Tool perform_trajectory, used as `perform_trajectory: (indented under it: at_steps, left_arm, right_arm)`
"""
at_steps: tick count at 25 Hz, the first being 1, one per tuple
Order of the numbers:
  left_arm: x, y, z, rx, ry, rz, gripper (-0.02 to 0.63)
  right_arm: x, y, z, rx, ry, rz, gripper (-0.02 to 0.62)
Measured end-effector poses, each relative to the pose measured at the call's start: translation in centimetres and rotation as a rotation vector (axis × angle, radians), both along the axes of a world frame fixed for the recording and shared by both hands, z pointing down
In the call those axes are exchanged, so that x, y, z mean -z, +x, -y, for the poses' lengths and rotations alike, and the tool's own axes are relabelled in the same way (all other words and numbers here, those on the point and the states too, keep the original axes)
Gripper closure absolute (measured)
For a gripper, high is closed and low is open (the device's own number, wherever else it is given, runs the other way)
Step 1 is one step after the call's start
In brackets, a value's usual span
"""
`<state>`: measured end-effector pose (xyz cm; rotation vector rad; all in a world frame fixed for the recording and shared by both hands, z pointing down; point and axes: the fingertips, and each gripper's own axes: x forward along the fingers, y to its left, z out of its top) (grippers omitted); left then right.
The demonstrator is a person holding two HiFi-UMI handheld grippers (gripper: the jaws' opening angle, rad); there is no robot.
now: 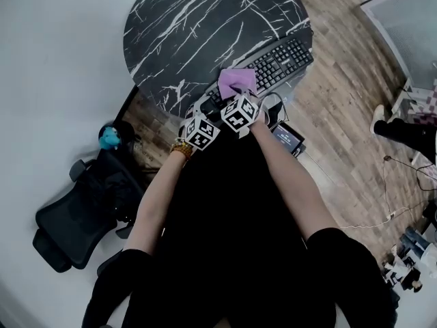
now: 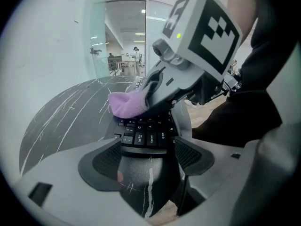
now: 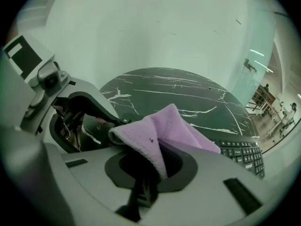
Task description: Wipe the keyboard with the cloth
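A black keyboard point(image 1: 280, 60) lies along the right edge of the round black marble table point(image 1: 198, 26). A purple cloth point(image 1: 237, 80) rests on the keyboard's left part. My right gripper point(image 1: 235, 93) is shut on the cloth point(image 3: 164, 131), which drapes forward over its jaws, with keys point(image 3: 242, 152) showing beyond it. My left gripper point(image 1: 205, 115) sits just left of it at the keyboard's left end. In the left gripper view its jaws point(image 2: 146, 152) stand apart with the keyboard's end point(image 2: 146, 135) right ahead of them, and the cloth point(image 2: 127, 105) hangs under the right gripper's marker cube point(image 2: 207, 29).
A black office chair point(image 1: 82, 210) stands on the floor at lower left, with a blue object point(image 1: 109, 139) near it. A small device point(image 1: 287, 139) lies on the wooden floor by the table. Another person's legs point(image 1: 403, 132) show at the right. A glass wall point(image 2: 99, 36) stands behind the table.
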<state>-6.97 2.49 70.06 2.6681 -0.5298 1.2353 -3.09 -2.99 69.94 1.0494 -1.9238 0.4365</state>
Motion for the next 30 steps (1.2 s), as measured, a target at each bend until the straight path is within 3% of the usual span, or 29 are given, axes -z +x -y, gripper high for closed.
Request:
perform_trajectory:
  at_steps: [30]
  left_arm:
    - [-0.3,-0.1,0.0,0.005,0.000,0.005,0.268]
  right_arm:
    - [-0.4,-4.4,-2.4,0.221,-0.055,0.074,0.537]
